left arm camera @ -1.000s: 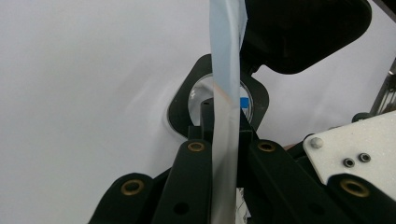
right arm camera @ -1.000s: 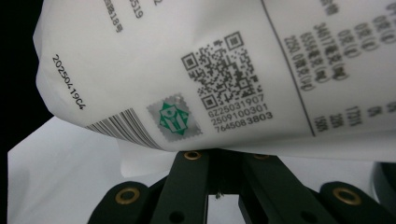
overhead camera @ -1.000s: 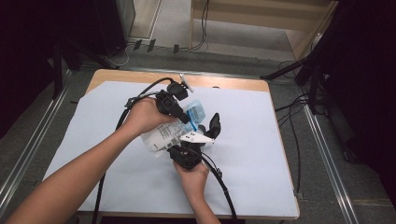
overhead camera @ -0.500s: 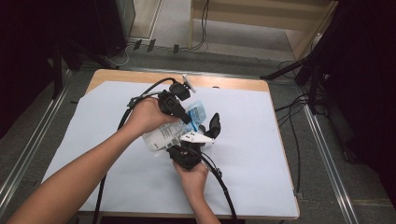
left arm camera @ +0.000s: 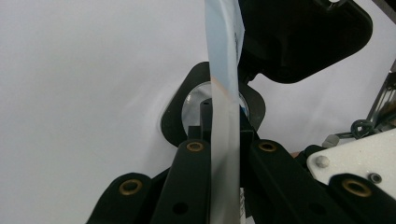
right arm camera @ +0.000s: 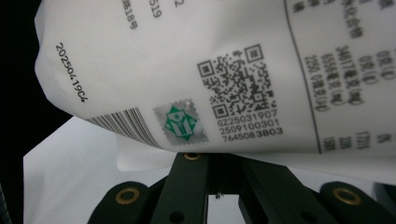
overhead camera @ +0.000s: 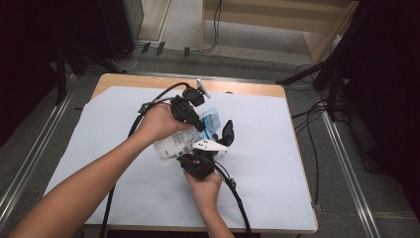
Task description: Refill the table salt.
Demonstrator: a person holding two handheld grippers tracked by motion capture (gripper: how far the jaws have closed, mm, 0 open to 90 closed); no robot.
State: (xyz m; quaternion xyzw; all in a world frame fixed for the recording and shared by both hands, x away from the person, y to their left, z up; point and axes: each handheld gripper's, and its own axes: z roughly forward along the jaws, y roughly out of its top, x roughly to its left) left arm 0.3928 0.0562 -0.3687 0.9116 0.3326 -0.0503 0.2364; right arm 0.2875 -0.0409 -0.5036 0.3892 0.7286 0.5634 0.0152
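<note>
holding a packet point(overhead camera: 184, 143) between both tongs above the white surface point(overhead camera: 277, 148), i see the left tongs point(overhead camera: 204, 128) clamped on its blue-edged seam and the right tongs point(overhead camera: 210, 148) pinching its lower white edge. pulling unevenly could rip the film crooked or let the slick edge slip out. my left view shows the seam point(left arm camera: 224, 116) edge-on between its jaws; my right view shows print, a qr code point(right arm camera: 240, 81) and barcode, which the high view blurs.
</note>
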